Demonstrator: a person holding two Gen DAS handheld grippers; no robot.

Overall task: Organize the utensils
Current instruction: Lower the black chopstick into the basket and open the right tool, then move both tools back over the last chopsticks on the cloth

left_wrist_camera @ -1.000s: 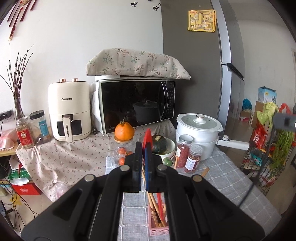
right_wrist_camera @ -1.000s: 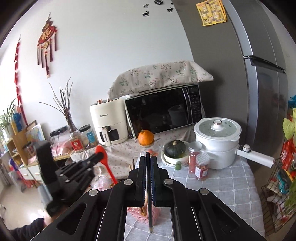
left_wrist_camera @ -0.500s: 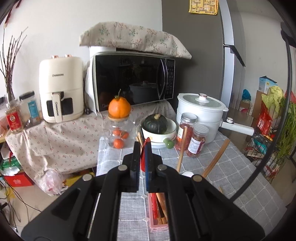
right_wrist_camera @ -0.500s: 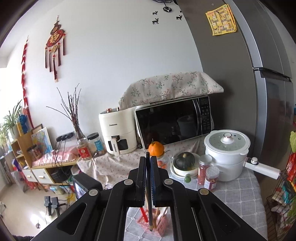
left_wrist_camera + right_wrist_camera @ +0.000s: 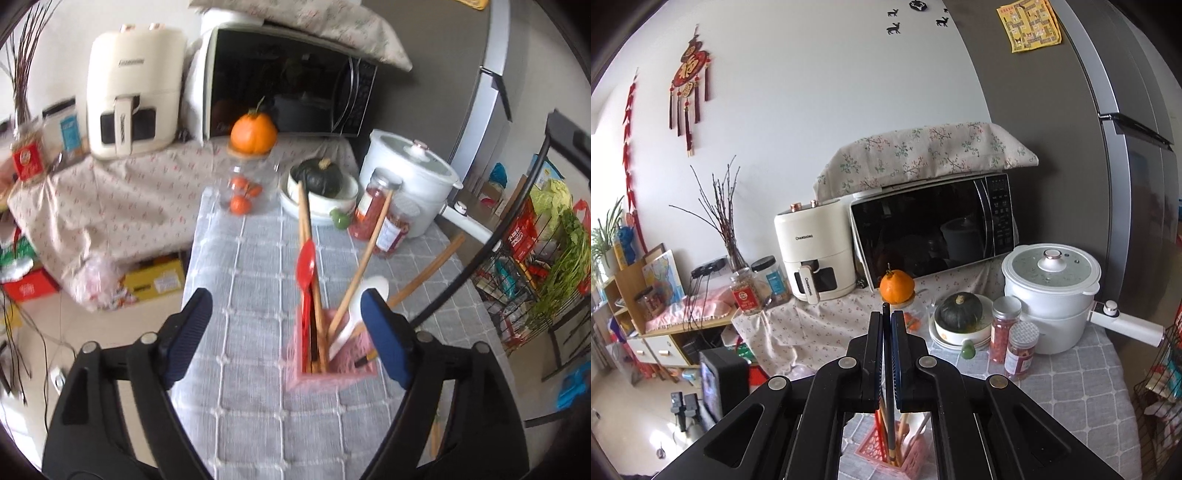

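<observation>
A pink slotted basket [image 5: 332, 363] stands on the grey checked tablecloth [image 5: 251, 280]. In it are a red spoon [image 5: 306, 264], a white spoon [image 5: 364, 306] and several wooden chopsticks [image 5: 371, 254]. My left gripper [image 5: 285, 301] hangs just above and before the basket. Its jaws are opening and stand wide; the red spoon rises in the gap, touched by neither pad. My right gripper [image 5: 885, 325] is shut on a thin dark stick [image 5: 885, 310], whose lower end reaches down into the pink basket [image 5: 918, 458].
At the back stand a white cooker pot [image 5: 406, 177], two spice jars [image 5: 373, 206], a bowl with a dark squash [image 5: 319, 177], a glass jar topped by an orange [image 5: 255, 133], a microwave [image 5: 934, 232] and an air fryer [image 5: 812, 247]. A wire rack of groceries [image 5: 535, 258] is on the right.
My left gripper tilted down and its jaws spread, letting go of the red spoon, which now stands in the basket. The right gripper shifted sideways, still shut on the dark stick.
</observation>
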